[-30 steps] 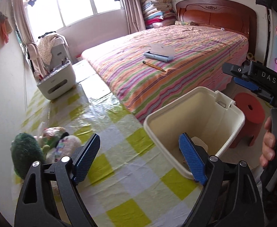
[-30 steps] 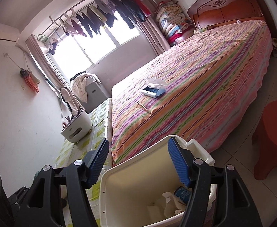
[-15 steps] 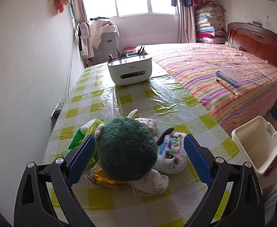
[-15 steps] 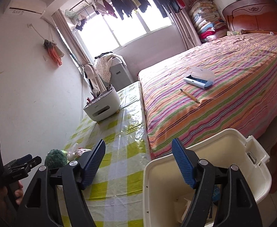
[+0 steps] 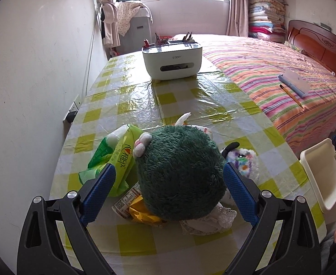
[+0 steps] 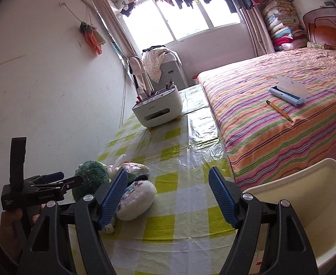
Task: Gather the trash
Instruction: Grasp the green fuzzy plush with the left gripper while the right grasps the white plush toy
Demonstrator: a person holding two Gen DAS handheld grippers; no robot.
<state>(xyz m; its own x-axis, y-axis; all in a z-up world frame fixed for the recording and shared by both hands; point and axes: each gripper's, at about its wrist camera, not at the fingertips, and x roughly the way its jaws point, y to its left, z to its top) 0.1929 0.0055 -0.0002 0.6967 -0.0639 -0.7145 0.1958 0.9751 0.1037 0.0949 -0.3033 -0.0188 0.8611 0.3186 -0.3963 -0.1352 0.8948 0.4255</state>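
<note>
A pile sits on the checked tablecloth: a green tissue pack (image 5: 119, 158), a yellow wrapper (image 5: 142, 214), a printed wrapper (image 5: 127, 199) and white lace paper (image 5: 204, 221), partly under a dark green plush ball (image 5: 179, 171). A white plush toy (image 5: 243, 162) lies to its right. My left gripper (image 5: 168, 192) is open, its jaws on either side of the green ball. My right gripper (image 6: 168, 198) is open and empty above the table, left of the cream bin (image 6: 305, 208). The bin also shows in the left wrist view (image 5: 324, 174).
A white organizer box (image 5: 171, 61) with pens stands at the table's far end. A striped bed (image 5: 282, 87) with a pencil (image 5: 290, 95) and a blue case (image 5: 294, 84) runs along the table's right side. A white wall borders the left.
My left gripper swung from the bin to the pile and closed in on the green ball. My right gripper turned left from over the bin toward the table.
</note>
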